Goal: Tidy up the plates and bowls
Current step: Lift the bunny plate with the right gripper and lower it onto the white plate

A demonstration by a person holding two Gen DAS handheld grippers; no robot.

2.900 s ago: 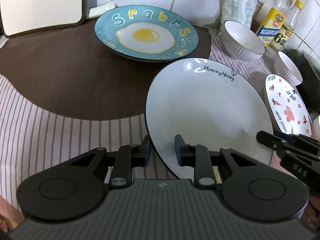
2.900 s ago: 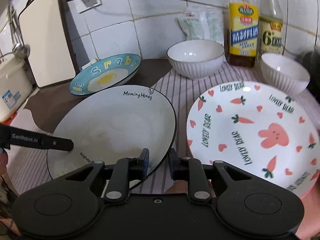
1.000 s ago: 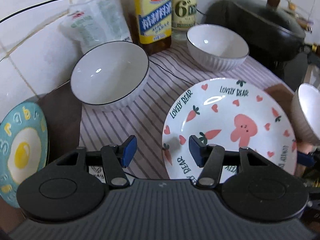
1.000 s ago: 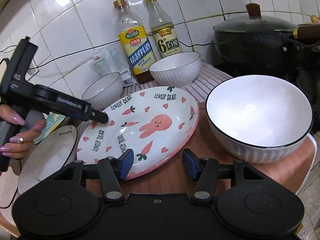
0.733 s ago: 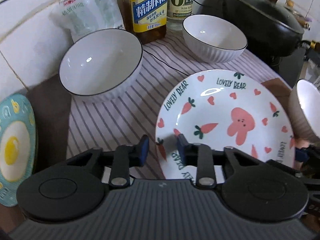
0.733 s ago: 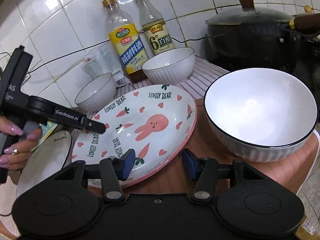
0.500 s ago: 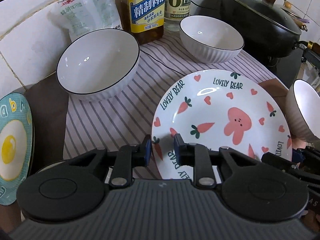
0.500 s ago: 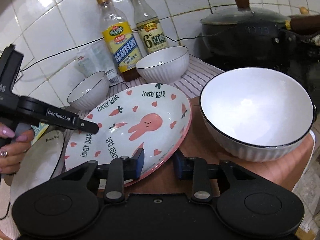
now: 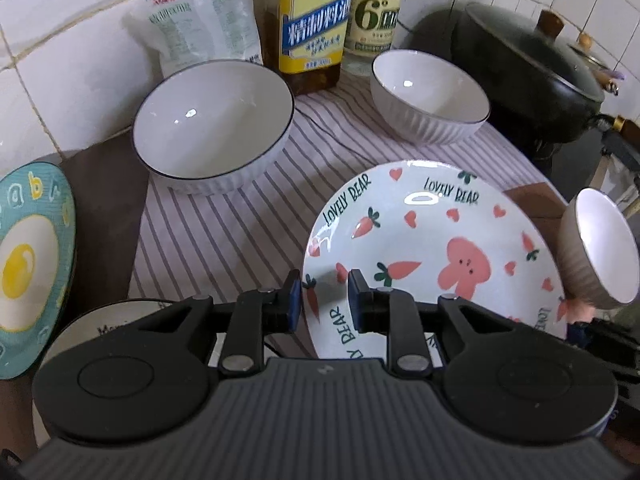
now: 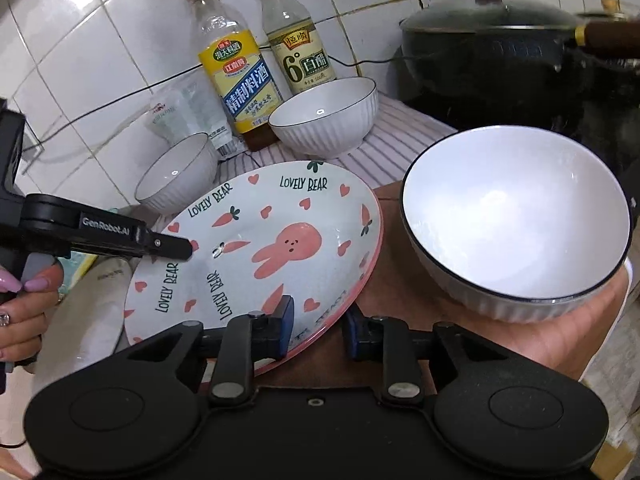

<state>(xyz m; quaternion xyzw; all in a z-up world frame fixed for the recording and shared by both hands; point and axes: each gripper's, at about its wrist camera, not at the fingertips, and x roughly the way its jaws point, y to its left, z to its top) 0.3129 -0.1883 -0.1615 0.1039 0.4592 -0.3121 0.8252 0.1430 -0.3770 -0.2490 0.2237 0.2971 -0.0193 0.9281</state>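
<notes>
The white bunny plate point(image 9: 432, 240) point(image 10: 280, 232), printed with carrots and hearts, lies on the striped cloth. My left gripper point(image 9: 326, 306) is shut on its near left rim; from the right wrist view that gripper's fingertip point(image 10: 180, 247) rests on the plate. My right gripper point(image 10: 320, 326) straddles the plate's near right rim, its jaws closing, with a sliver of gap at the right pad. A large white bowl point(image 10: 516, 220) point(image 9: 600, 248) sits right of the plate. Two more white bowls point(image 9: 212, 128) point(image 9: 428, 100) stand behind it.
A blue fried-egg plate point(image 9: 28, 256) and a plain white plate point(image 9: 112, 316) lie to the left. Two bottles point(image 9: 314, 20) point(image 9: 376, 4) and a plastic bag point(image 9: 200, 20) line the tiled wall. A black lidded pot point(image 9: 520, 72) stands at the back right.
Both grippers left the plain white plate and came to the bunny plate. The left jaws narrowed onto its rim; the right jaws drew in around the opposite rim.
</notes>
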